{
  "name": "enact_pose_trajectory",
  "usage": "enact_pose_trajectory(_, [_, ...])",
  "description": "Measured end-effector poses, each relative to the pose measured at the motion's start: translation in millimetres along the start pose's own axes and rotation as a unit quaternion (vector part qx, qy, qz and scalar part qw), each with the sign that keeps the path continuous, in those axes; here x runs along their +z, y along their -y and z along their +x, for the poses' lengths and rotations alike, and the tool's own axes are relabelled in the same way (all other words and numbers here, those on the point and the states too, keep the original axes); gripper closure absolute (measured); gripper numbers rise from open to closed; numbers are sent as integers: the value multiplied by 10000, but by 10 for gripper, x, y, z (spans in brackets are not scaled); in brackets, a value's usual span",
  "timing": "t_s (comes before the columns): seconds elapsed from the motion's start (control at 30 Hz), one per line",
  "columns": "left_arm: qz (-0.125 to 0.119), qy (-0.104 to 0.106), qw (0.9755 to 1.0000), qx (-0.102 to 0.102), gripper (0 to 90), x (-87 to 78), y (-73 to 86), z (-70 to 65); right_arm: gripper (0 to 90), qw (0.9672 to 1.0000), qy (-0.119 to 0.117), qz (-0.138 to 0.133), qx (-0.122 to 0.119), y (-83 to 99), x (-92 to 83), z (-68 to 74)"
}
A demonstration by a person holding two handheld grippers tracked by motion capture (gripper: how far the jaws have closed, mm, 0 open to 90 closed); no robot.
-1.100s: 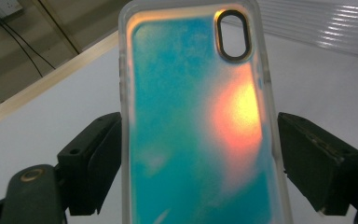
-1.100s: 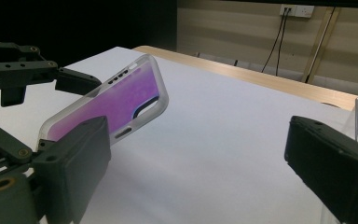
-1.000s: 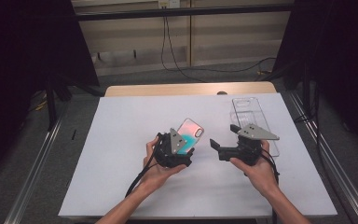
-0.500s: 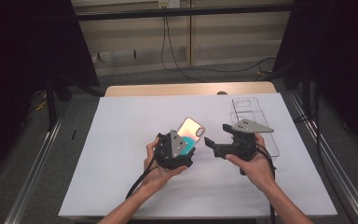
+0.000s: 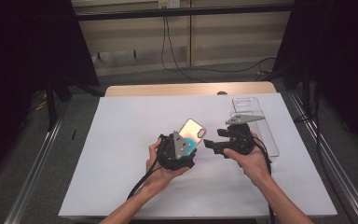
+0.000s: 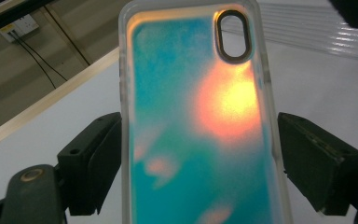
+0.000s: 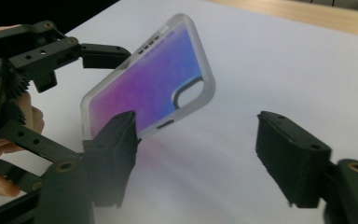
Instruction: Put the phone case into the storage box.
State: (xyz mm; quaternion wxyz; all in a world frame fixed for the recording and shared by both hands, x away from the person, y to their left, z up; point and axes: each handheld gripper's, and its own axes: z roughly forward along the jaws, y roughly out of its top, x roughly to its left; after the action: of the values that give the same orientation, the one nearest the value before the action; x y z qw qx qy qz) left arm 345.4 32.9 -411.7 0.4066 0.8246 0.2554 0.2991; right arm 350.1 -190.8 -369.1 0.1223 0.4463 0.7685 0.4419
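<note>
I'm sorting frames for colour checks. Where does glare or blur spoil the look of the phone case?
Left gripper view: the phone case sits so close that it is soft, with a bright orange glare patch on its teal back. Right gripper view: it reads purple and blue, fairly sharp, while the right gripper's near jaws blur. High view: it shines pale pink, and the room around the table is dark.

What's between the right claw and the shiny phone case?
Nothing but bare white table. The right gripper view shows the right gripper, jaws apart, short of the phone case.
</note>
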Motion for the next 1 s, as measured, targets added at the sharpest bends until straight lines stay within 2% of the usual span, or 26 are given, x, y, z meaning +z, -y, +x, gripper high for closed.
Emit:
enact_pose_trajectory(0.07, [-21, -5, 10000, -11, 170, -2, 1, -2, 311, 9999, -84, 85, 52, -10, 36, -27])
enact_pose_trajectory(0.1, [-22, -11, 10000, -9, 170, -2, 1, -1, 311, 10000, 25, 54, 49, -14, 47, -27])
enact_pose_trajectory(0.17, [-20, -29, 10000, 20, 170, -6, 1, -2, 304, 10000, -46, 64, 22, -30, 61, -10])
enact_pose_trajectory(0.2, [-25, -27, 10000, 11, 170, -6, -1, -6, 315, 9999, -11, 112, 29, -42, 69, 2])
enact_pose_trajectory(0.27, [-42, -47, 10000, 4, 170, -5, 1, -13, 343, 9996, -90, 224, 147, -70, 83, 3])
enact_pose_trajectory(0.33, [-32, -33, 10000, 20, 170, -4, 0, -17, 406, 9993, -68, 298, 210, -99, 95, -18])
enact_pose_trajectory(0.43, [-23, 6, 10000, -10, 170, -6, -4, -15, 438, 9988, 16, 363, 319, -127, 129, -50])
enact_pose_trajectory(0.53, [-31, 7, 10000, -18, 171, -3, -4, -13, 469, 9983, -11, 442, 375, -137, 171, -54])
enact_pose_trajectory(0.7, [-33, 22, 10000, -24, 171, -5, -10, -3, 544, 9974, -186, 494, 500, -162, 242, -61])
enact_pose_trajectory(0.77, [-39, 7, 10000, -59, 170, 1, -7, 5, 635, 9969, -258, 513, 536, -183, 261, -46])
enact_pose_trajectory(0.87, [-56, -60, 9999, -60, 171, -14, -2, 19, 639, 9967, -273, 516, 566, -211, 282, -21])
enact_pose_trajectory(1.0, [-122, -103, 9999, -42, 171, -13, -12, 20, 649, 9949, -376, 575, 743, -242, 291, -48])
